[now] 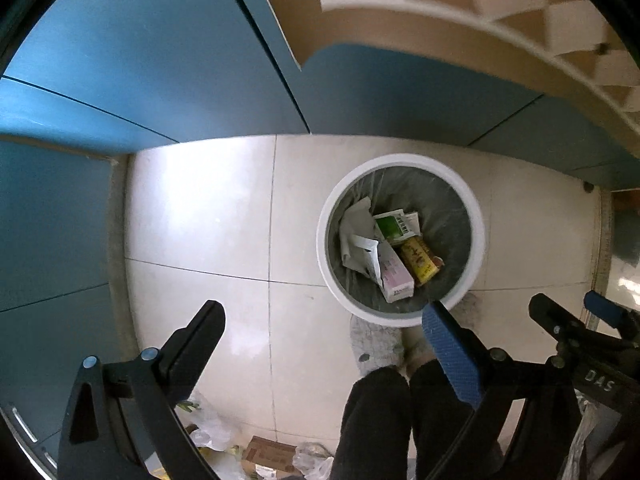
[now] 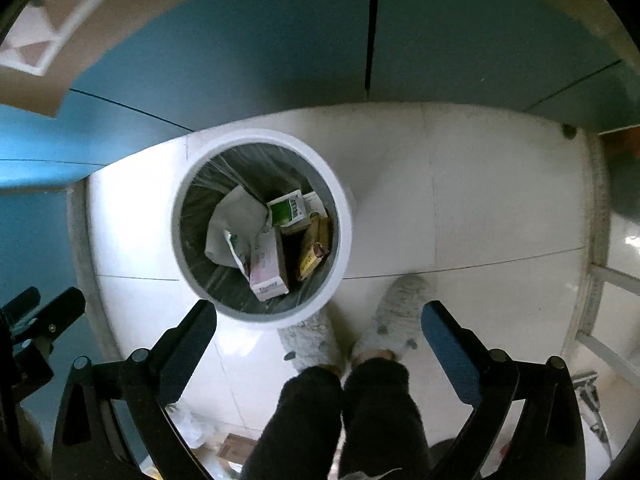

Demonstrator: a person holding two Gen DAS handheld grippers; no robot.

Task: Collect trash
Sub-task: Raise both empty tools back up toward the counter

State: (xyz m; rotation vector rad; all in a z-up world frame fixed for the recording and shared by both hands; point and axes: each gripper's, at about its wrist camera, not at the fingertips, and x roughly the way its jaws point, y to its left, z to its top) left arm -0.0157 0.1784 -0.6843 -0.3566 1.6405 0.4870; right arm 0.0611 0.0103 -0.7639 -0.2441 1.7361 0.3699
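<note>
A white round bin point(image 1: 400, 160) point(image 2: 260, 136) with a clear liner stands on the pale tiled floor, seen from straight above. Inside it lie crumpled white paper point(image 1: 356, 228) point(image 2: 236, 216), a green-and-white box point(image 1: 394, 224) point(image 2: 288, 208), a yellow box point(image 1: 420, 260) point(image 2: 314, 252) and a pink-and-white box point(image 1: 394, 276) point(image 2: 266, 268). My left gripper point(image 1: 320, 316) hangs high above the floor just left of the bin, open and empty. My right gripper point(image 2: 320, 314) is above the bin's near edge, also open and empty. Each gripper shows at the edge of the other's view.
A person's dark trouser legs point(image 1: 384, 420) and grey slippers point(image 2: 400, 312) stand right by the bin. Loose plastic bags point(image 1: 208, 432) and a cardboard box point(image 1: 268, 452) lie on the floor behind the feet. Blue cabinet fronts point(image 1: 160, 60) enclose the floor at the far side and left.
</note>
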